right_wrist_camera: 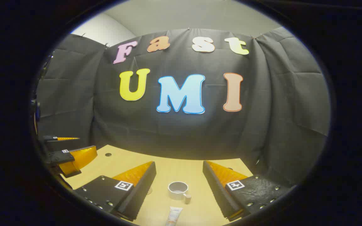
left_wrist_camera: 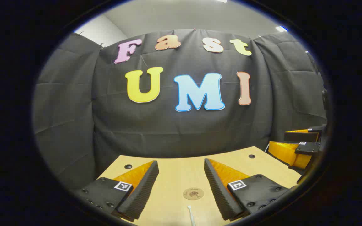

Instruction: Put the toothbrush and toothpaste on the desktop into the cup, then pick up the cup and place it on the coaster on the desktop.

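Where the left gripper view looks along its own left tongs [left_wrist_camera: 181, 185], the fingers stand apart with nothing between them, above the worktop [left_wrist_camera: 174, 169]. A round coaster [left_wrist_camera: 193, 193] lies on the wood between the fingers, and the toothbrush [left_wrist_camera: 191, 215] lies just nearer, at the lower edge. The other gripper shows past the worktop's right edge.

Seen from the right gripper view, the right tongs [right_wrist_camera: 179, 185] likewise stand apart and empty. Between the fingers sits the cup [right_wrist_camera: 178, 190], upright with its handle toward the camera; the toothpaste [right_wrist_camera: 173, 216] lies nearer, close to the cup but apart.
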